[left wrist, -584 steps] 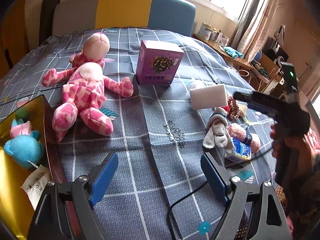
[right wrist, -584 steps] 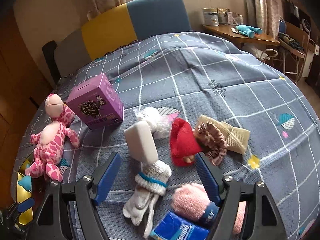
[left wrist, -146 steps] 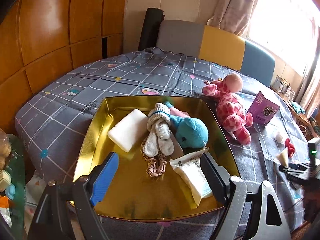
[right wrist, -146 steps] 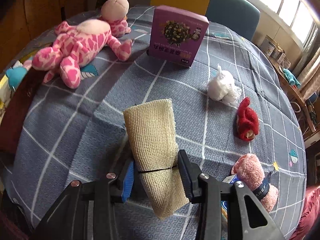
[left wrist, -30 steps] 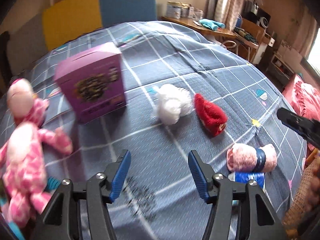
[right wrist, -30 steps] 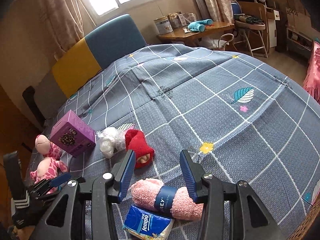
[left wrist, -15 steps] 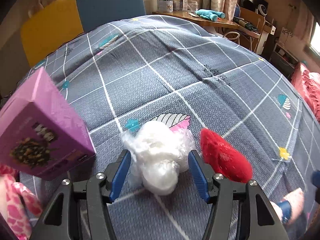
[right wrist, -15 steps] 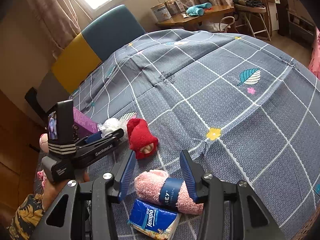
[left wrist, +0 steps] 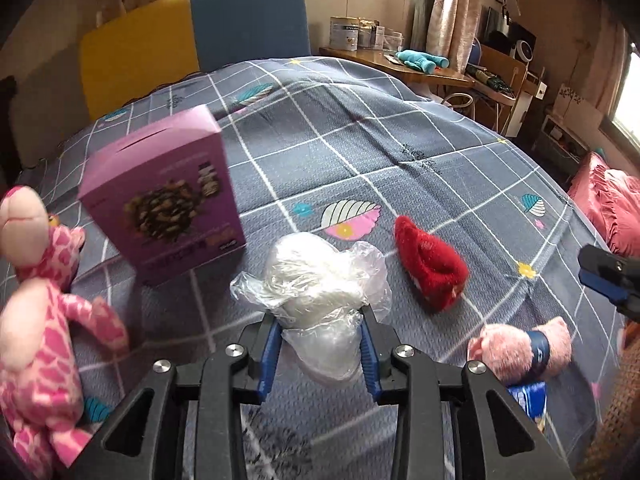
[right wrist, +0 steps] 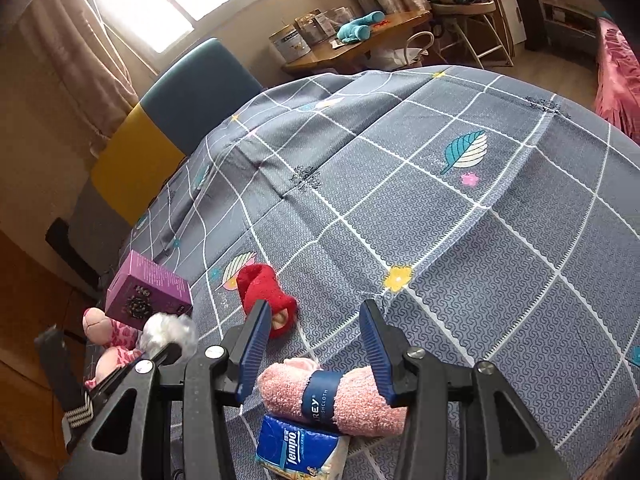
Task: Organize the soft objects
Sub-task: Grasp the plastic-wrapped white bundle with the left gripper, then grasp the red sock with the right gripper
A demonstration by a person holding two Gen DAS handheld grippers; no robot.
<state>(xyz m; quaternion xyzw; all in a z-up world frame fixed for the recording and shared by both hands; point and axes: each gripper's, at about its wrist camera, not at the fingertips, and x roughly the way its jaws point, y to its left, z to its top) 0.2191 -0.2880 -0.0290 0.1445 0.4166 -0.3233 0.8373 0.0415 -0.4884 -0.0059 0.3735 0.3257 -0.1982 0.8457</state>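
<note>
A white fluffy bundle in clear plastic (left wrist: 316,280) lies on the grey checked bedspread (left wrist: 400,128). My left gripper (left wrist: 318,340) is closing on it, and both blue pads press its plastic sides. From the right wrist view the same bundle (right wrist: 170,334) sits at that gripper's tip. My right gripper (right wrist: 314,320) stands open just above a rolled pink towel (right wrist: 332,396) with a blue band, not touching it. A red knitted piece (left wrist: 432,264) lies to the right of the bundle.
A purple box (left wrist: 168,200) stands upright left of the bundle. A pink spotted plush (left wrist: 36,300) lies at the far left. A blue tissue pack (right wrist: 300,448) rests against the towel. A yellow-and-blue headboard (left wrist: 192,36) is behind, and a wooden desk (left wrist: 432,72) beyond the bed.
The left gripper has moved in over the white bundle and its jaws have narrowed onto it. The right gripper has held its opening above the pink towel.
</note>
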